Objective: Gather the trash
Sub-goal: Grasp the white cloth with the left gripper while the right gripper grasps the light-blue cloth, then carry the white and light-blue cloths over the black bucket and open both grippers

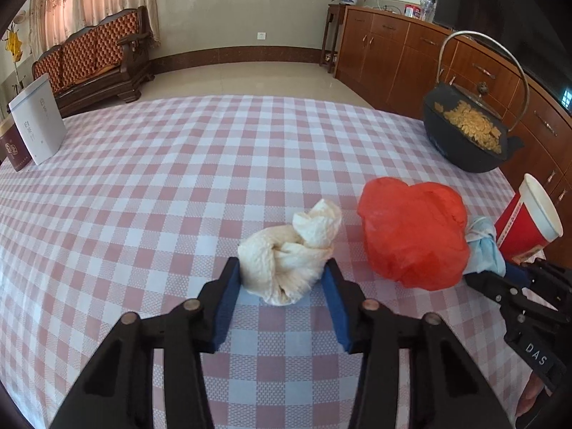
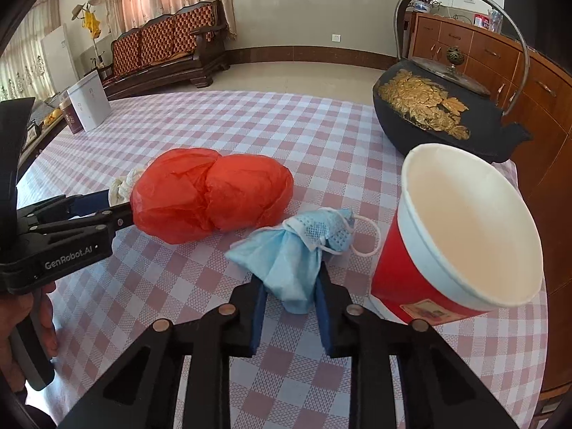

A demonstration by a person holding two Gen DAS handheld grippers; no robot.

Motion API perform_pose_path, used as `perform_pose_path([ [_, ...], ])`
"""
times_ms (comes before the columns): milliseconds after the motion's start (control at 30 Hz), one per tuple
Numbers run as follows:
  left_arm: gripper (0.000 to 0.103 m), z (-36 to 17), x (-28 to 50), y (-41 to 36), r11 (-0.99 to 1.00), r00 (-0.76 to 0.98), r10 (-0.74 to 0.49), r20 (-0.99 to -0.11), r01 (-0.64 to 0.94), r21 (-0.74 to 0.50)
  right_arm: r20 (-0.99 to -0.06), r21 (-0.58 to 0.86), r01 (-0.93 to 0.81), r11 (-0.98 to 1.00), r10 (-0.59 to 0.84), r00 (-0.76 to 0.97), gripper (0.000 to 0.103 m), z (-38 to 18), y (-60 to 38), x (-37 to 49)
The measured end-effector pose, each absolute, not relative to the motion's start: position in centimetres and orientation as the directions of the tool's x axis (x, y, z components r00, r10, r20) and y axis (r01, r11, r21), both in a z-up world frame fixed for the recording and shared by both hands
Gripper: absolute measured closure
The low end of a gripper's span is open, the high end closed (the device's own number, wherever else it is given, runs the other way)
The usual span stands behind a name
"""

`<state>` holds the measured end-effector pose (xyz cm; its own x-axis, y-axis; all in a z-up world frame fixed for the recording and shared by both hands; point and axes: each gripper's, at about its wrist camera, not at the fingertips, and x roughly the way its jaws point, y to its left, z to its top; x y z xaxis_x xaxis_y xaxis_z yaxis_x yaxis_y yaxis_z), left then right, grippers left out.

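A crumpled cream paper towel [image 1: 289, 250] lies on the checked tablecloth between the fingers of my left gripper [image 1: 282, 268], whose blue pads touch its two sides. A crumpled blue face mask [image 2: 296, 250] sits between the fingers of my right gripper [image 2: 289, 286], which close on its lower part. A crumpled red plastic bag [image 1: 414, 236] lies between the two, also in the right wrist view [image 2: 211, 196]. A red paper cup [image 2: 461, 239] with a white inside stands just right of the mask.
A black iron teapot [image 2: 439, 114] with gold flowers stands at the table's far right. A white box [image 1: 37, 121] and a dark red box [image 1: 12, 152] stand at the far left edge. A wooden cabinet [image 1: 411, 53] runs along the right.
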<state>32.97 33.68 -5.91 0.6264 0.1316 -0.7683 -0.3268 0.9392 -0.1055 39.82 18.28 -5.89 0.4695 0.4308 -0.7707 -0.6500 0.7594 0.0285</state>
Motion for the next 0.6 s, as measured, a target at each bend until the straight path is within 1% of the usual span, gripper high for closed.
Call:
perform_pose_path([
  [100, 0.056, -5.2, 31.5, 33.7, 0.935, 0.669, 0.135, -0.731, -0.33, -0.13, -0.76, 0.03, -0.661, 0.75, 0.447, 0.473, 0.08, -5.4, 17.8, 39.0],
  [200, 0.056, -5.0, 29.9, 33.5, 0.934, 0.686, 0.131, -0.716, -0.328, -0.144, -0.748, 0.032, -0.666, 0.745, 0.46, 0.478, 0.08, -5.0, 17.2, 38.1],
  [433, 0.056, -4.5, 26.2, 30.9, 0.945, 0.709, 0.157, -0.687, -0.311, -0.105, -0.716, 0.049, -0.677, 0.735, 0.498, 0.489, 0.082, -4.2, 14.6, 35.0],
  [600, 0.056, -4.0, 24.3, 28.0, 0.954, 0.724, 0.143, -0.674, -0.282, -0.101, -0.692, 0.065, -0.655, 0.753, 0.506, 0.514, 0.082, -3.7, 11.6, 32.9],
])
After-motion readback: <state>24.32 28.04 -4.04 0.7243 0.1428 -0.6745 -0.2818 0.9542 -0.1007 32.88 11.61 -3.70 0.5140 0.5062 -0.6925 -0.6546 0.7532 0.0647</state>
